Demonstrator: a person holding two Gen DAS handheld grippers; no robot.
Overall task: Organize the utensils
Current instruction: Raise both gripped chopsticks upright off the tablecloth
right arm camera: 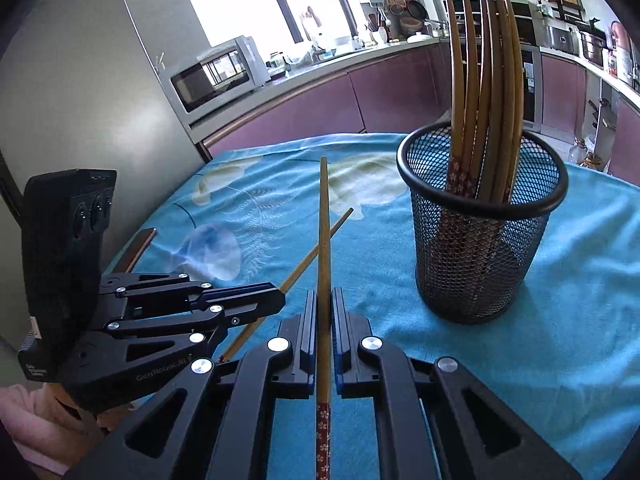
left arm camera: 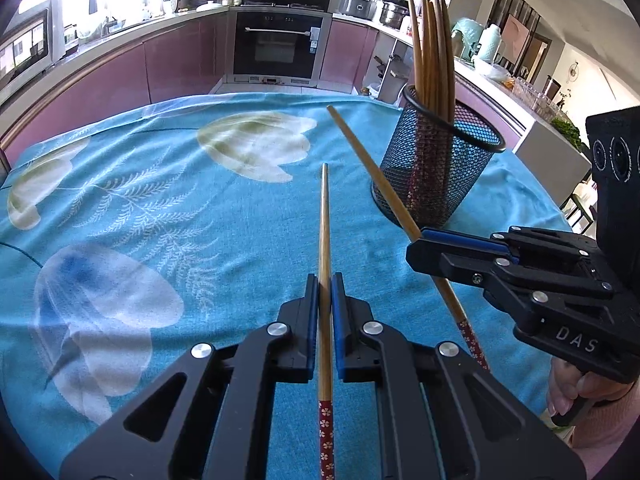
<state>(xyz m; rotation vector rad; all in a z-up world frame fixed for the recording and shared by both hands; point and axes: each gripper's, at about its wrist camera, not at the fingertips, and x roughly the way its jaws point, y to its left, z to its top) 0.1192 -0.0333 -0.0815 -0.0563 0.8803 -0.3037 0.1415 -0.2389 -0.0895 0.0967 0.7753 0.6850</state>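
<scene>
Holding one chopstick each, both grippers are closed tight on the wood. The left gripper [left arm camera: 325,292] pinches its chopstick [left arm camera: 324,216] near the patterned end, tip forward over the blue cloth [left arm camera: 168,208]. The right gripper [right arm camera: 325,308] grips the other chopstick [right arm camera: 323,216] the same way, near the mesh holder [right arm camera: 484,248], which already carries several chopsticks [right arm camera: 486,80] upright. For a good drop, I think the tip should come above the rim, then the stick tilts steeper. The standing sticks crowd the far side; the near side of the opening is free. The two held sticks cross in the right wrist view, so they need room apart.
</scene>
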